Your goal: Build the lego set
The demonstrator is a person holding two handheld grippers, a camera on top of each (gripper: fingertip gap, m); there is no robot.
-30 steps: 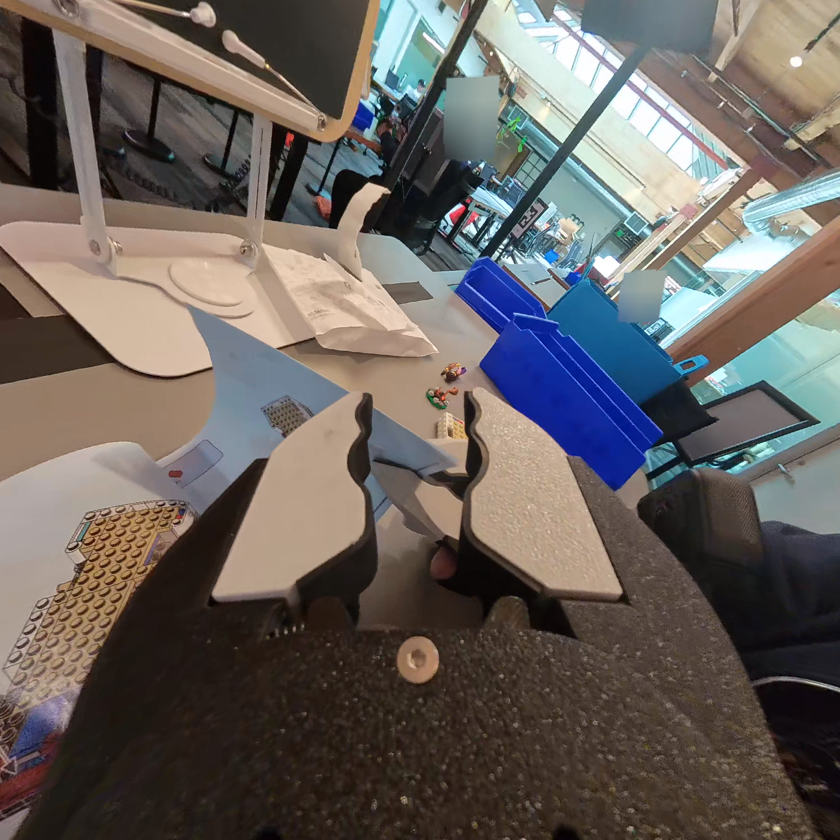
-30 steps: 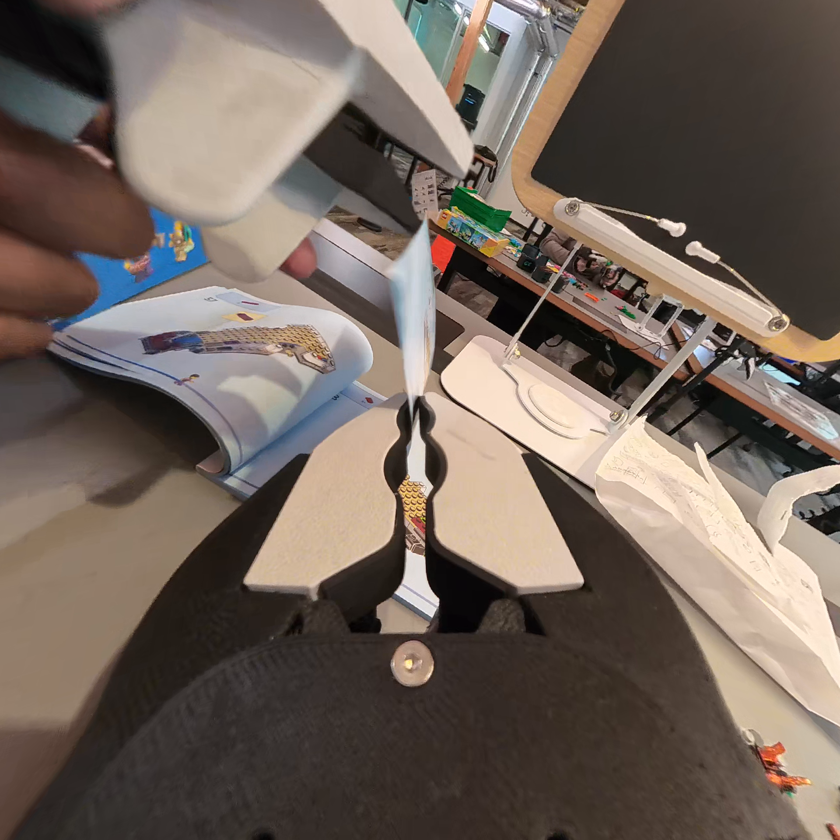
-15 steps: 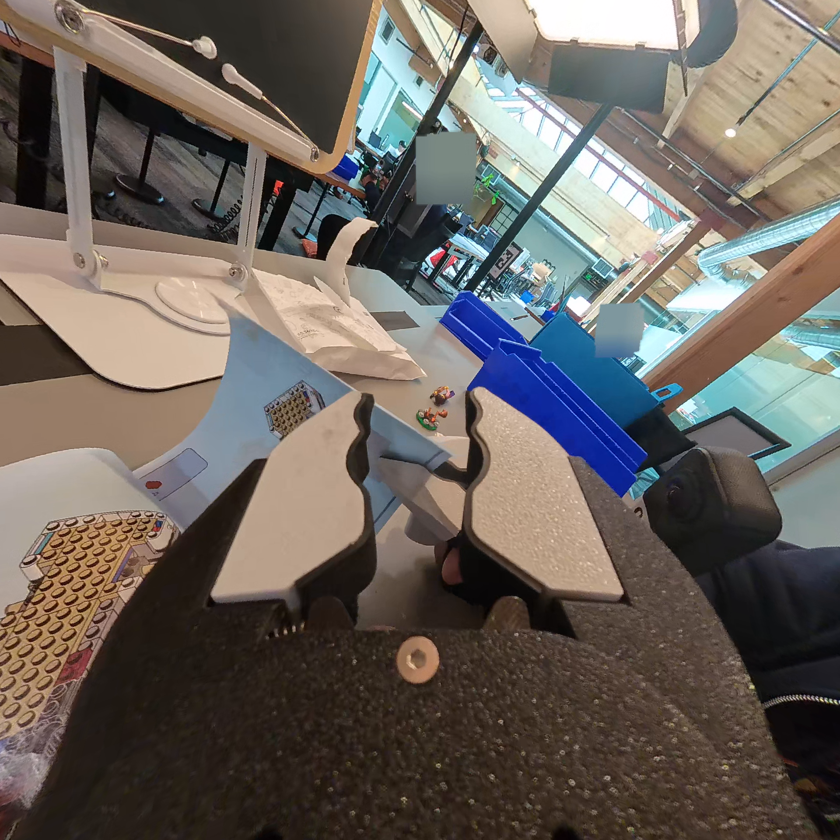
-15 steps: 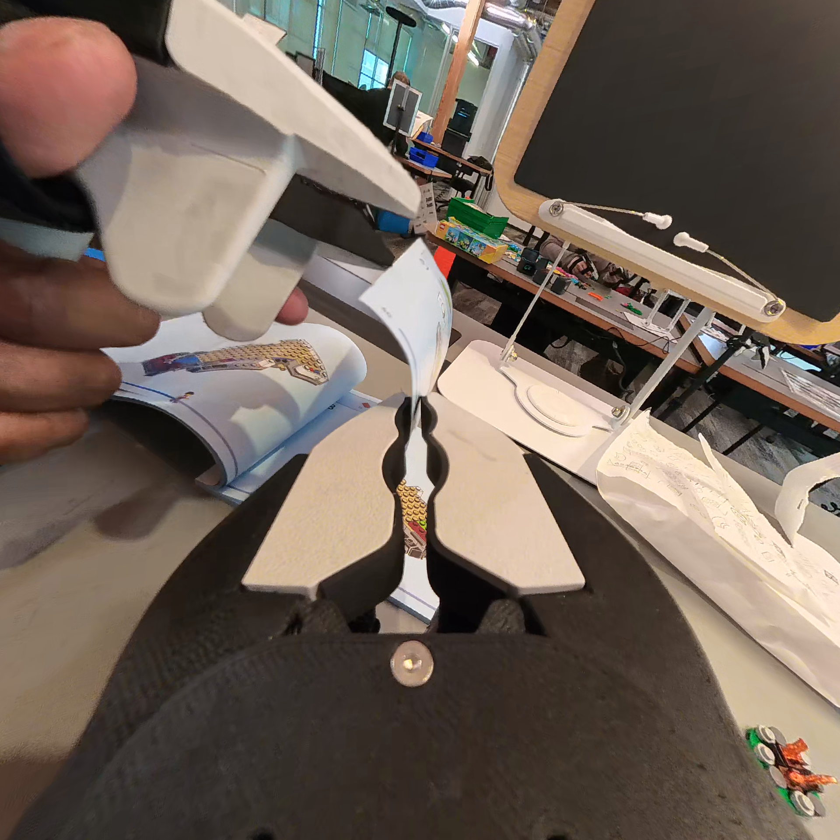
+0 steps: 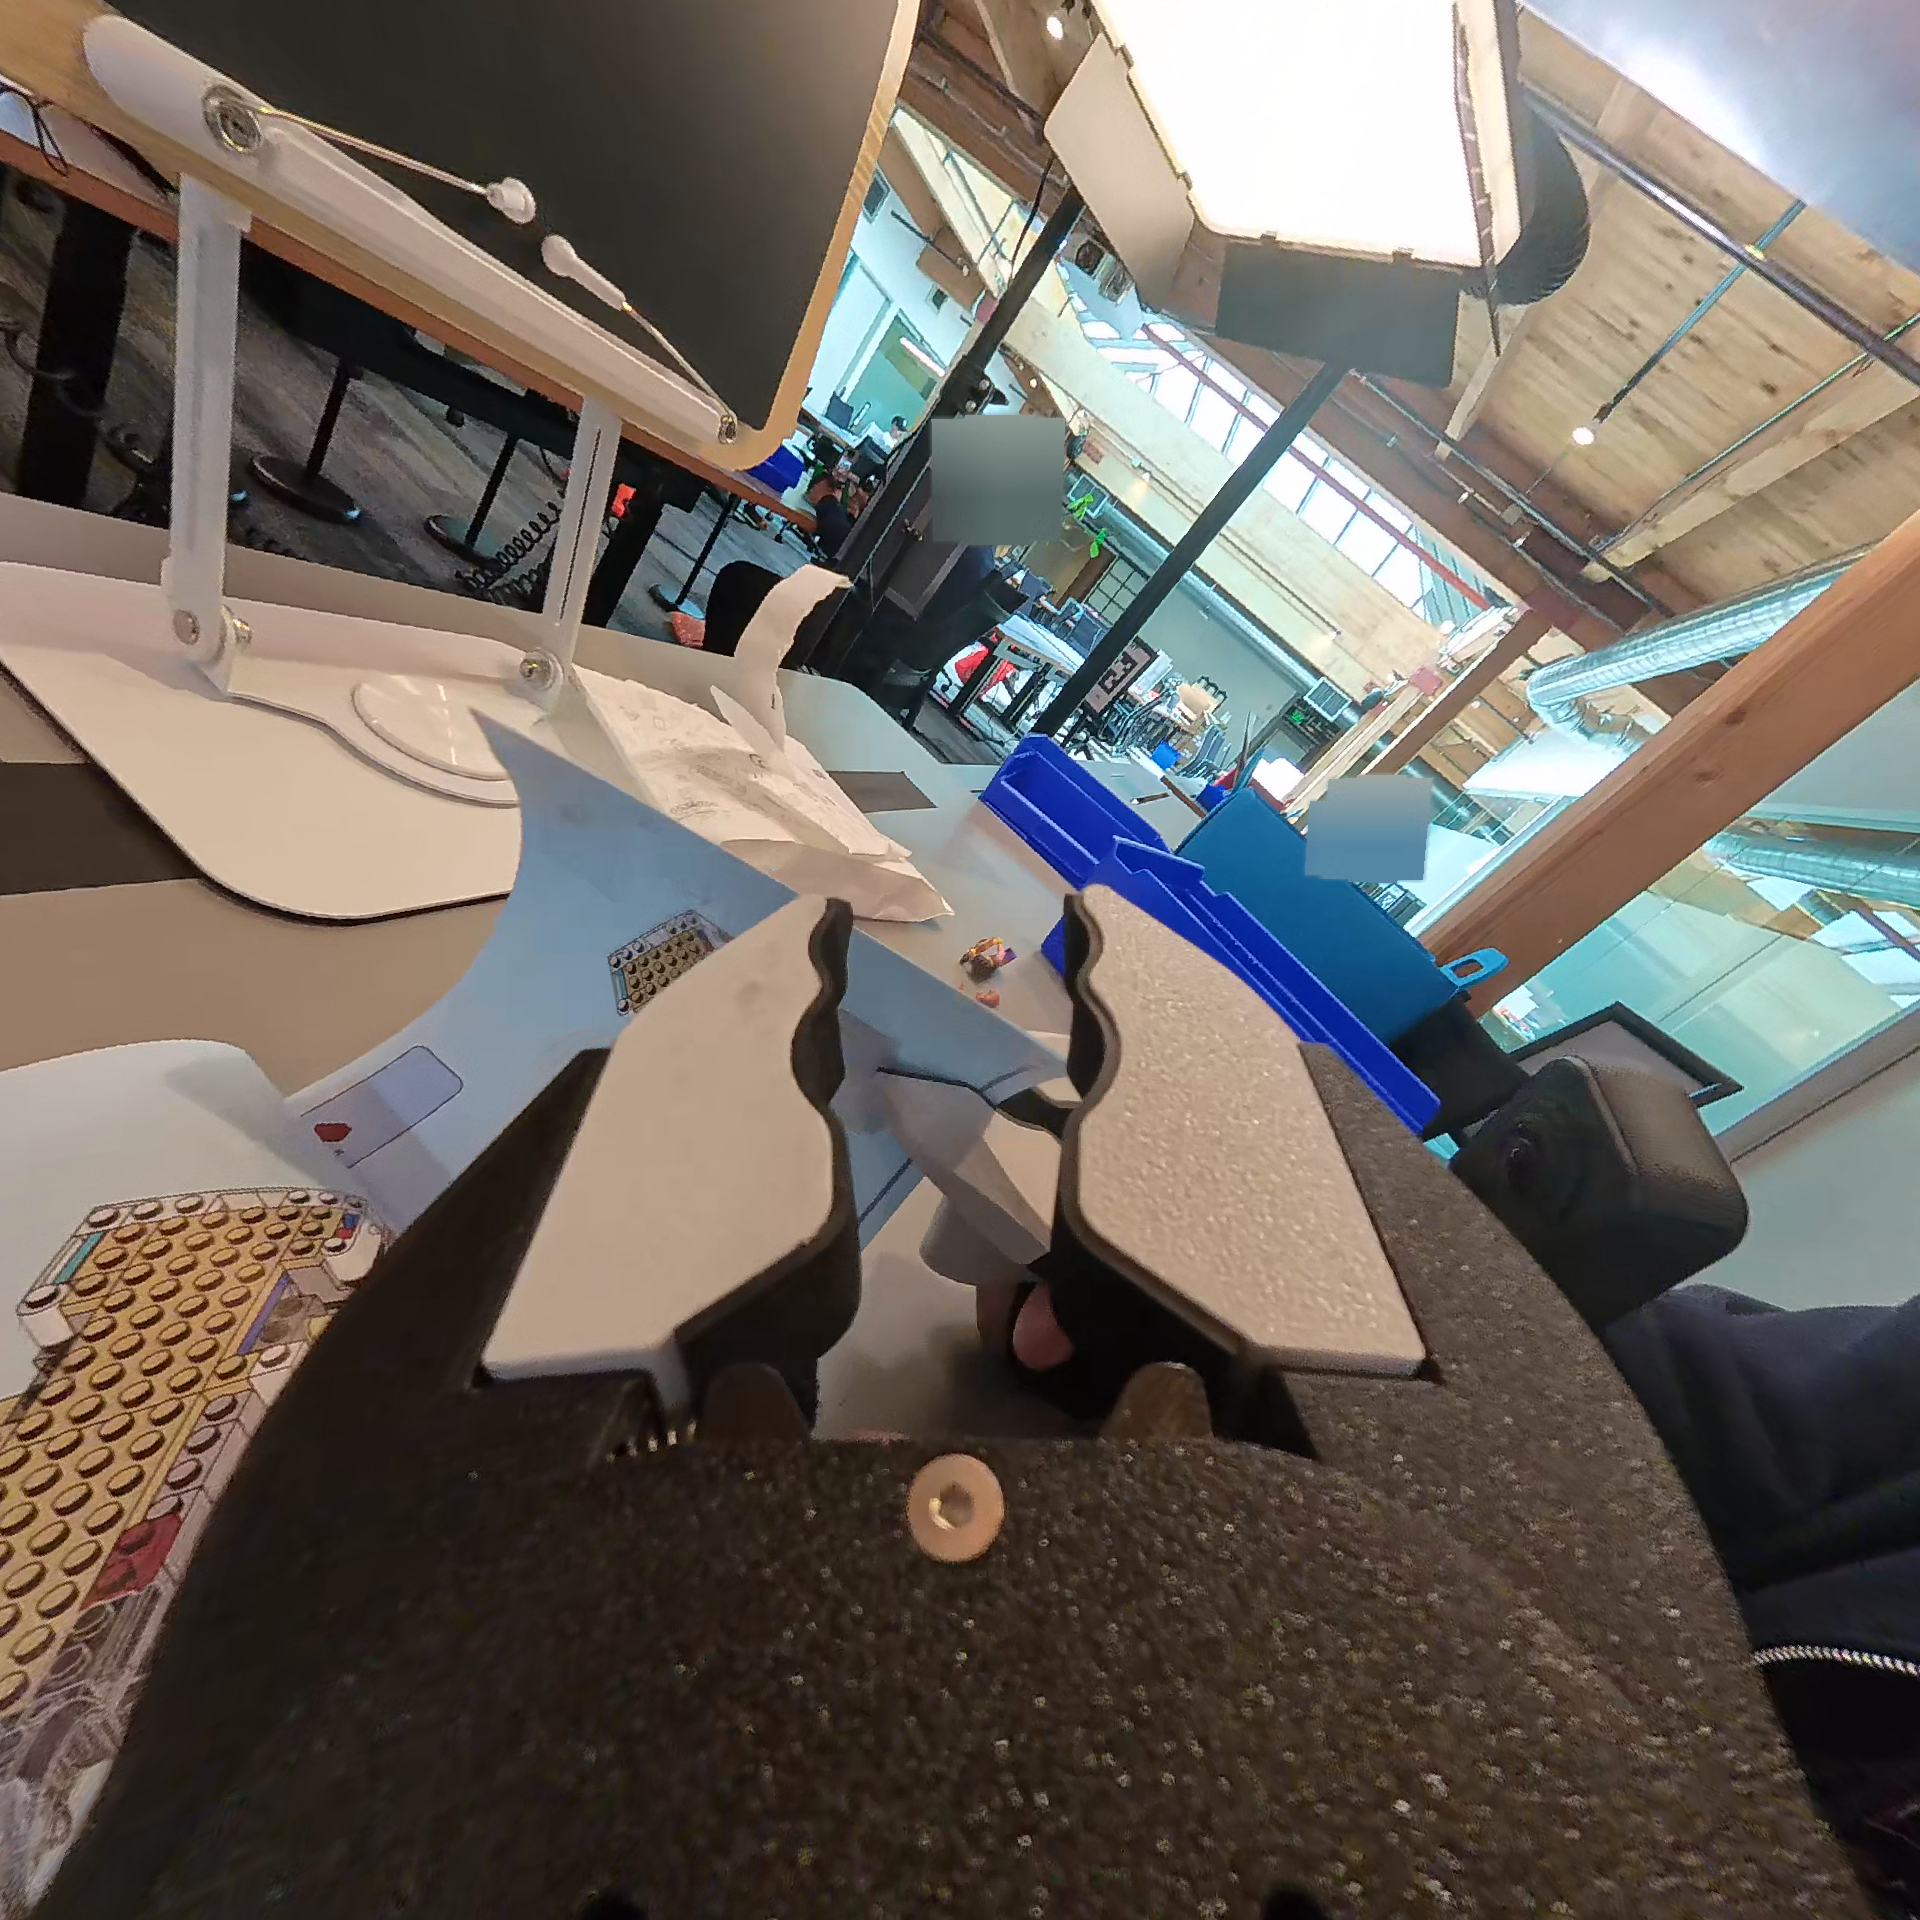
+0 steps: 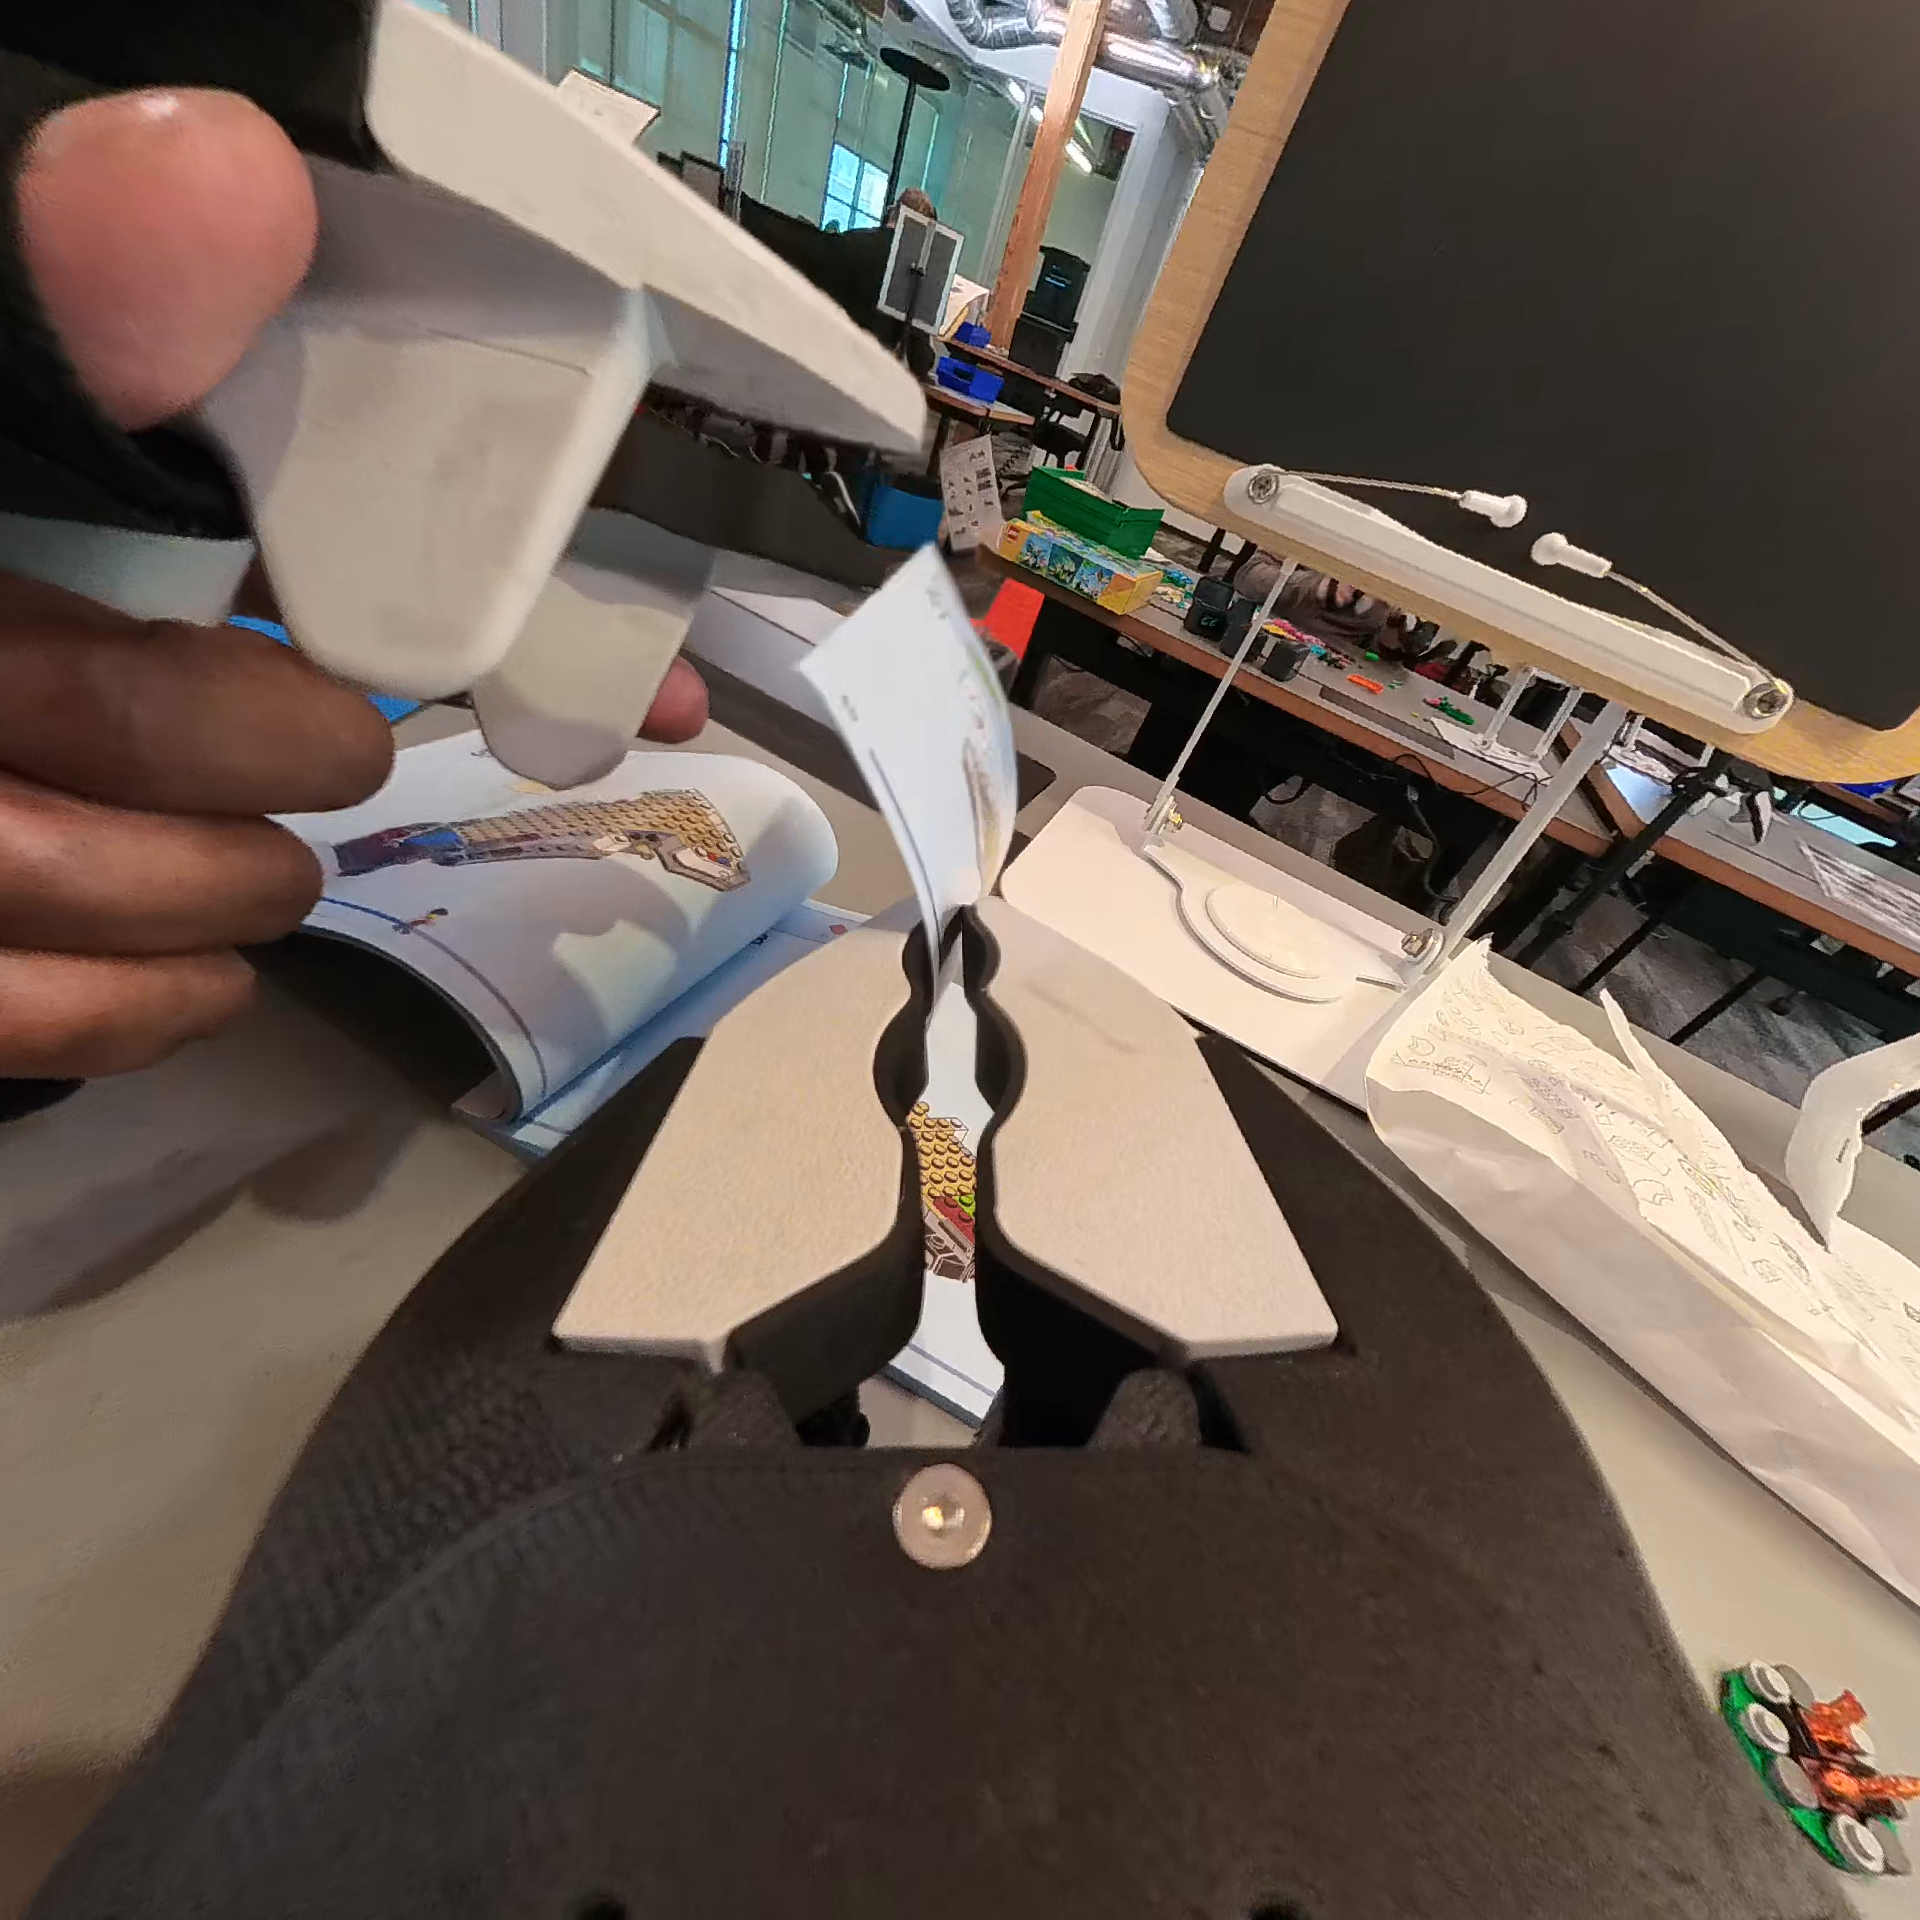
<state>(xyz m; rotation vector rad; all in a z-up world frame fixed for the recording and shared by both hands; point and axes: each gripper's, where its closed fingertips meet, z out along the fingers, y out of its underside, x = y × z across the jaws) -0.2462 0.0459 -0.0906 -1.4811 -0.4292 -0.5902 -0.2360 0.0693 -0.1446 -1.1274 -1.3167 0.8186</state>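
Booklet page [image 6: 940,717] pinched upright in right gripper [image 6: 951,920]; left gripper [image 5: 956,925] agape above table [image 5: 239,977].

Grey table [image 5: 260,966] — booklet [image 5: 125,1299], white bag [image 5: 748,800], blue bins [image 5: 1247,935].

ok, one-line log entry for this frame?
right gripper: shut on booklet page | left gripper: open, empty, above open booklet

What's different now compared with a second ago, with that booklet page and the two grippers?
The page pinched by the right gripper has curled over toward the open booklet; a second ago it stood edge-on. The left gripper has tilted upward. Unchanged: right pads clamped on the page, left jaws apart and empty.
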